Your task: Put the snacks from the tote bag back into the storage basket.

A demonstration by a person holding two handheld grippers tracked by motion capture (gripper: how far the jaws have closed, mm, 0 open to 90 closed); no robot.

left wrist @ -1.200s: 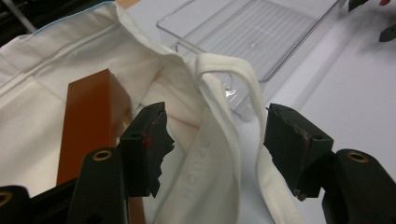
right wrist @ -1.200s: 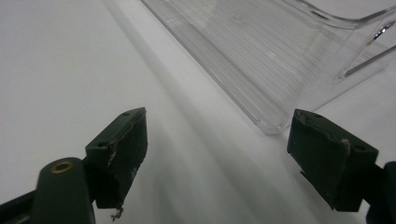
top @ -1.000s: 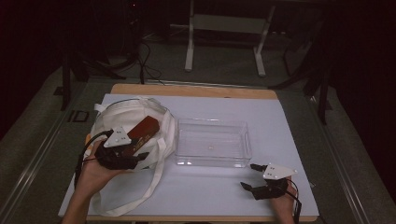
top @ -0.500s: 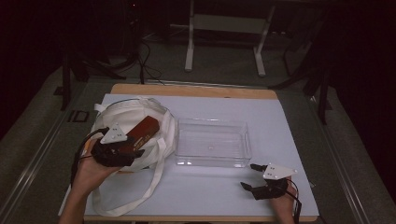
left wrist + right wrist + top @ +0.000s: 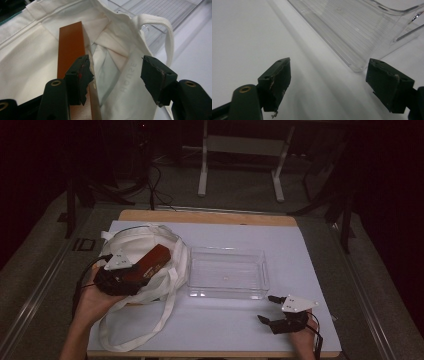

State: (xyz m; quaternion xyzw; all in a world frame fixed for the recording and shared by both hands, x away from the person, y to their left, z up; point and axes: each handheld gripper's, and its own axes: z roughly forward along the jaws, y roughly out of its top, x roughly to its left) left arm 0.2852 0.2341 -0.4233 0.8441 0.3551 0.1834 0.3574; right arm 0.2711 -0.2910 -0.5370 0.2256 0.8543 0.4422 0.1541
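Observation:
A white cloth tote bag (image 5: 135,245) lies at the table's left, with a long brown box (image 5: 151,261) resting on its mouth. My left gripper (image 5: 136,276) is over the bag, open. In the left gripper view the brown box (image 5: 71,47) lies along the outside of the left jaw, and bag fabric (image 5: 117,75) fills the gap between the jaws. A clear plastic tray (image 5: 227,272), empty, stands at the centre. My right gripper (image 5: 265,309) rests open near the front right edge. Its view has bare mat between the jaws and the tray's (image 5: 362,27) corner just ahead.
The bag's long handles (image 5: 150,325) trail over the white mat (image 5: 300,250) toward the front edge. A handle loop (image 5: 167,32) lies against the tray's left wall. Beyond the table, the dark floor holds cables and a white frame (image 5: 240,150).
My left gripper has drawn back a little to the left over the bag, and the brown box has shifted slightly with it. The right gripper has stayed still.

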